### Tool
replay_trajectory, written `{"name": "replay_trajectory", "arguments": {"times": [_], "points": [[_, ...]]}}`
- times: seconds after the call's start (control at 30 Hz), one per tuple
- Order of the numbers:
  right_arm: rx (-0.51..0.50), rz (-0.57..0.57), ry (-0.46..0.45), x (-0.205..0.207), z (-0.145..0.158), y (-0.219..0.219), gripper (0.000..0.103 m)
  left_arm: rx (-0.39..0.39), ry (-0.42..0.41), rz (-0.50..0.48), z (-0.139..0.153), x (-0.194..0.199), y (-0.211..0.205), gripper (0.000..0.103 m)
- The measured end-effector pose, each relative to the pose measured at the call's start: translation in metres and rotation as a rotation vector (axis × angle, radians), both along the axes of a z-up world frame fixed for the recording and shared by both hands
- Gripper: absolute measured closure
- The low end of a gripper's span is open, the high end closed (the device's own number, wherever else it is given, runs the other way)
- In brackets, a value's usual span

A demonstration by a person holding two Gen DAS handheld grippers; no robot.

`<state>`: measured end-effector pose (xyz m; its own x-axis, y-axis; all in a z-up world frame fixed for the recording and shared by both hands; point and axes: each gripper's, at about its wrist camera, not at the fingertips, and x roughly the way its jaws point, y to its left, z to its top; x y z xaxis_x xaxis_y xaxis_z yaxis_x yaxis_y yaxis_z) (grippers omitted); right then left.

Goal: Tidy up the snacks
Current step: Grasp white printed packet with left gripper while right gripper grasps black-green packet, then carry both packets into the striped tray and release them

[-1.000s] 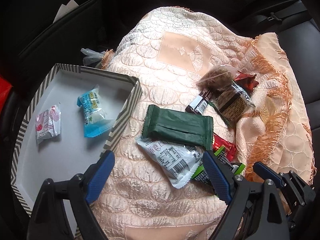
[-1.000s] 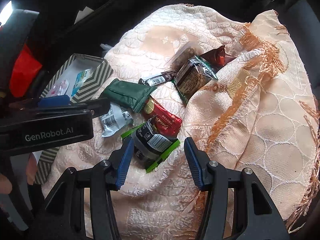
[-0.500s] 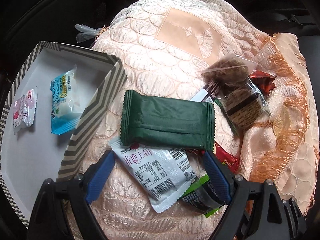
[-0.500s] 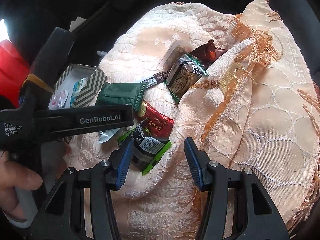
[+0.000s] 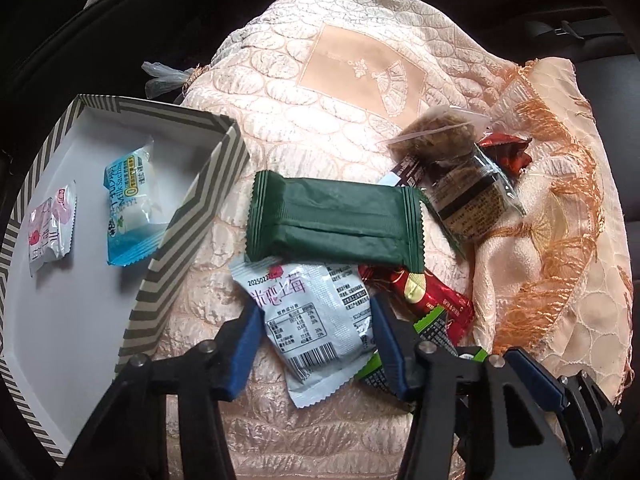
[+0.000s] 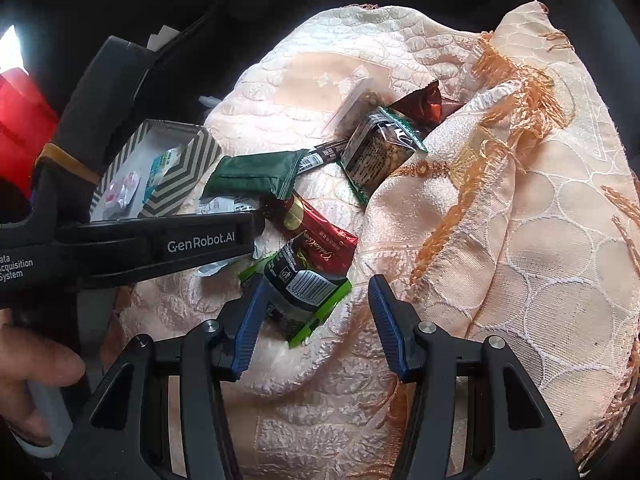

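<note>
My left gripper point(image 5: 316, 326) has its jaws narrowed around a white snack packet point(image 5: 316, 320), the fingers touching or almost touching its sides on the peach cloth. A dark green packet point(image 5: 336, 222) lies just beyond it. A red packet point(image 5: 432, 300) and a black-and-green packet point(image 5: 432, 326) lie to the right. My right gripper point(image 6: 314, 308) is open, its left finger against the black-and-green packet point(image 6: 304, 288). The striped box point(image 5: 192, 208) at left holds a blue packet point(image 5: 130, 200) and a pink packet point(image 5: 50, 226).
A clear-wrapped brown snack point(image 5: 468, 196), a dark bar point(image 5: 408, 170) and a red-brown wrapper point(image 5: 508, 152) lie at the back right. Fringed cloth folds point(image 6: 500, 160) rise on the right. Dark car seats surround the cloth. The left gripper's body point(image 6: 132, 244) crosses the right wrist view.
My left gripper has moved forward over the white packet and its jaws have narrowed around it. The right gripper has stayed open beside the black-and-green packet.
</note>
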<state>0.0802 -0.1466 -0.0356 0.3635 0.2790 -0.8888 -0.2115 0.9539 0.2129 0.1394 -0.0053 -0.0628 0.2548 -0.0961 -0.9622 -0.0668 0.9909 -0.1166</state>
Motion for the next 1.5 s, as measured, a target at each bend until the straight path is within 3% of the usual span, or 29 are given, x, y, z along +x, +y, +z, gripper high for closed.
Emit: {"name": "replay_trajectory", "arguments": {"times": [0.13, 0.2, 0.37, 0.47, 0.57, 0.63, 1.03, 1.5], "points": [[-0.084, 0.085, -0.026, -0.001, -0.003, 0.018, 0.05, -0.007, -0.003, 0.004, 0.003, -0.007, 0.01, 0.047], [-0.135, 0.15, -0.052, -0.003, -0.006, 0.03, 0.04, -0.015, -0.008, 0.007, 0.006, -0.01, 0.015, 0.047], [-0.25, 0.241, -0.055, 0.004, -0.02, 0.053, 0.04, -0.003, -0.017, -0.017, 0.011, -0.017, 0.017, 0.047], [-0.233, 0.237, 0.0, 0.011, -0.032, 0.051, 0.04, -0.007, -0.009, -0.016, 0.008, -0.02, 0.021, 0.047], [-0.182, 0.208, 0.054, 0.012, -0.041, 0.041, 0.056, -0.004, -0.007, -0.021, 0.008, -0.023, 0.022, 0.047], [-0.167, 0.185, 0.049, 0.011, -0.038, 0.036, 0.061, -0.004, -0.013, -0.025, 0.009, -0.027, 0.023, 0.047], [-0.09, 0.133, -0.058, -0.016, 0.014, 0.039, 0.062, 0.042, -0.153, -0.057, 0.057, -0.057, 0.037, 0.047], [-0.081, 0.239, -0.112, -0.018, 0.045, 0.103, 0.062, 0.089, -0.21, 0.04, 0.079, -0.07, 0.106, 0.047]]}}
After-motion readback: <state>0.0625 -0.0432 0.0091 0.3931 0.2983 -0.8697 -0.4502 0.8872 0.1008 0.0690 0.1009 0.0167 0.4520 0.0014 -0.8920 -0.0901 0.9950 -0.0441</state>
